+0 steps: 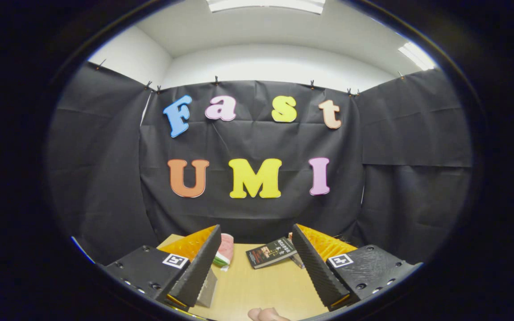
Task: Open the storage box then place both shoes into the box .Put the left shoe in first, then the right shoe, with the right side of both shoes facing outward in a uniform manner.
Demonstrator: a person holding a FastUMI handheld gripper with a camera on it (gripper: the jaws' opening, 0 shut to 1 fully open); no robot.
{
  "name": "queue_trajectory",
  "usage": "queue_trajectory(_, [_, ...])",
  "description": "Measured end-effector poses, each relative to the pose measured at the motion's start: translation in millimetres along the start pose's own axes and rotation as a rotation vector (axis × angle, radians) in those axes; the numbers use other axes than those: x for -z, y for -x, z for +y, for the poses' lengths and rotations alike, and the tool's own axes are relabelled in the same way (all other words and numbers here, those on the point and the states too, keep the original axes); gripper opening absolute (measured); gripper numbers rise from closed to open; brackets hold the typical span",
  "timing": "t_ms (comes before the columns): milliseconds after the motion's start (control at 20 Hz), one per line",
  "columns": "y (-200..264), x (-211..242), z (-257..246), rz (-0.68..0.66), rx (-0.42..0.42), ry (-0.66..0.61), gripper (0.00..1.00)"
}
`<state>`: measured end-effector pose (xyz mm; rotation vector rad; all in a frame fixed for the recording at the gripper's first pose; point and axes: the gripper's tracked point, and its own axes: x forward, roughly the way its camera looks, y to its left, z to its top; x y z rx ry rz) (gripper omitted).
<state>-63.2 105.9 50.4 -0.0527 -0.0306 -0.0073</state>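
Wooden table [257,285] carries a book [271,252] beyond the wide-open, empty tongs [254,267].

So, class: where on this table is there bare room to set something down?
Bare wood table lies between the open claw's fingers, nearer than the dark book. The far edge is crowded: the book, and a pink-and-green object by one finger. Something pale sits nearest.

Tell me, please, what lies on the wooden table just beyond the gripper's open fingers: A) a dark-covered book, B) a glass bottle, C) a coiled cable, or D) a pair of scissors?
A: a dark-covered book lies flat on the table, just beyond the gap of the open gripper, which holds nothing.
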Motion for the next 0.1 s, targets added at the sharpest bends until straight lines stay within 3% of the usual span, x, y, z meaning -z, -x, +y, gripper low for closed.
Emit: queue_trajectory(100, [2.5,2.5,-1.0,0.006,-0.002,-0.001,0.98])
